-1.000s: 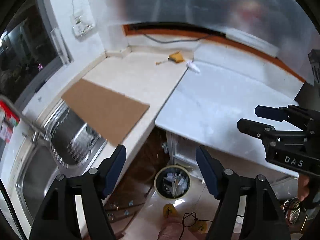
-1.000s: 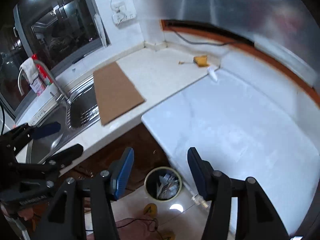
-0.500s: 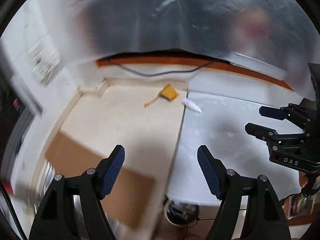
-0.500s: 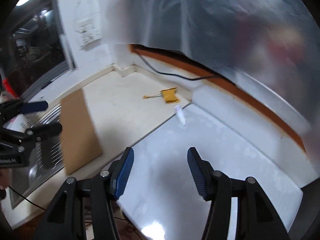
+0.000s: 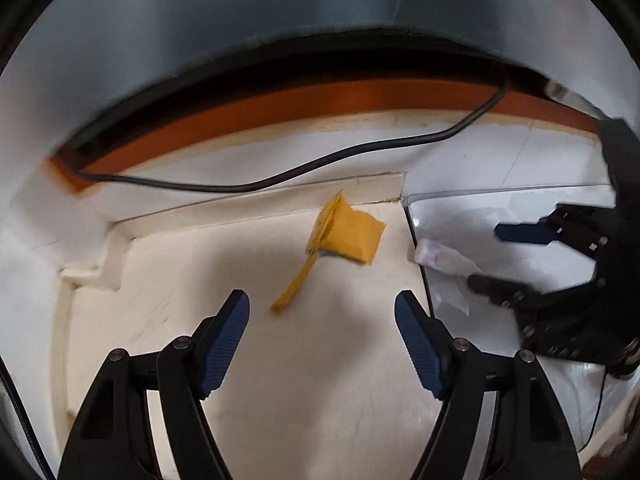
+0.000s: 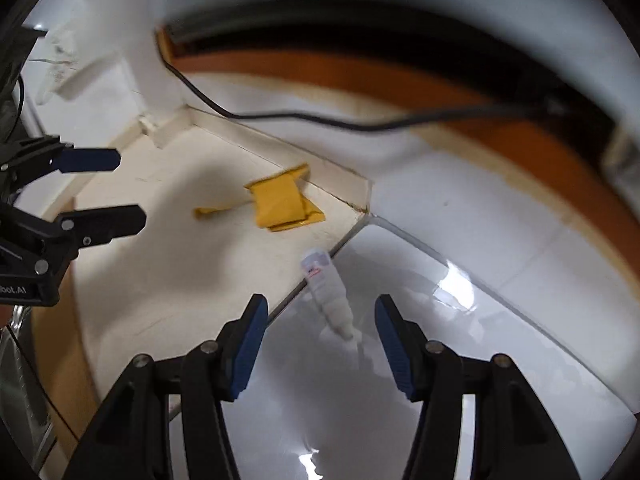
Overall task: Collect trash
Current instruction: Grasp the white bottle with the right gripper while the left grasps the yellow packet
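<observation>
Approaching two scraps, we hold both tongs open and empty. The yellow wrapper lies ahead of the left gripper, its thin tail nearest; it looks light and crumpled, so we judge the folded body the surer hold. The white tube lies just ahead of the right gripper, probably soft and slippery; we would take it mid-body.
</observation>
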